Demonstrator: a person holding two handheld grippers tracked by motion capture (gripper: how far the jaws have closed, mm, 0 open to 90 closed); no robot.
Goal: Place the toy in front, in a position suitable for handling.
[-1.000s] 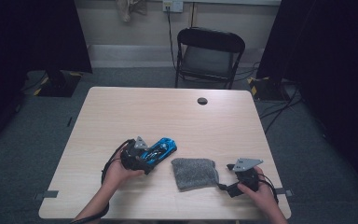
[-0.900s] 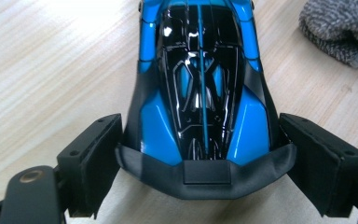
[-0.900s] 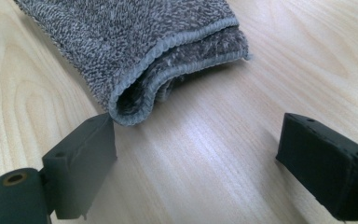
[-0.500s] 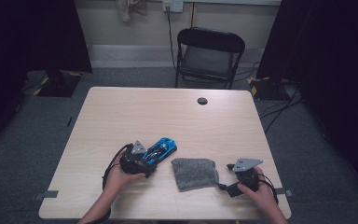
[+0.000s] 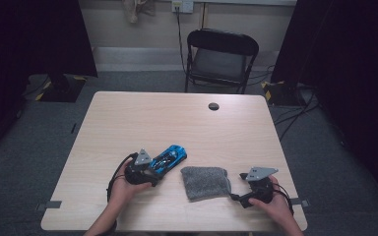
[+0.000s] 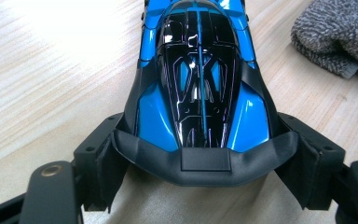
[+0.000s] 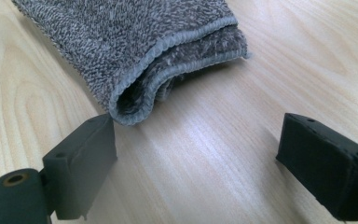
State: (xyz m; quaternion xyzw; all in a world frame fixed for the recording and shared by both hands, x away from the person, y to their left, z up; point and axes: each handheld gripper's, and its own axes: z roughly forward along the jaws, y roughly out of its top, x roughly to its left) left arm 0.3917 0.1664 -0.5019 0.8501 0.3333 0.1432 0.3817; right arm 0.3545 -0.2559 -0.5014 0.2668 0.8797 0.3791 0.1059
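Left gripper view has the left tool (image 6: 200,186) closing around the blue toy car's (image 6: 200,84) tail on the tabletop (image 6: 51,70), steadying it; right tool (image 7: 196,163) waits released beside the grey cloth (image 7: 135,42).

Glossy blue and black toy car (image 6: 198,88), upright on table; folded grey towel (image 5: 205,182) flat just beside it

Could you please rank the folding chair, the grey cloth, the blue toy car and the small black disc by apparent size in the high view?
1. folding chair, though it stands farther away
2. grey cloth
3. blue toy car
4. small black disc
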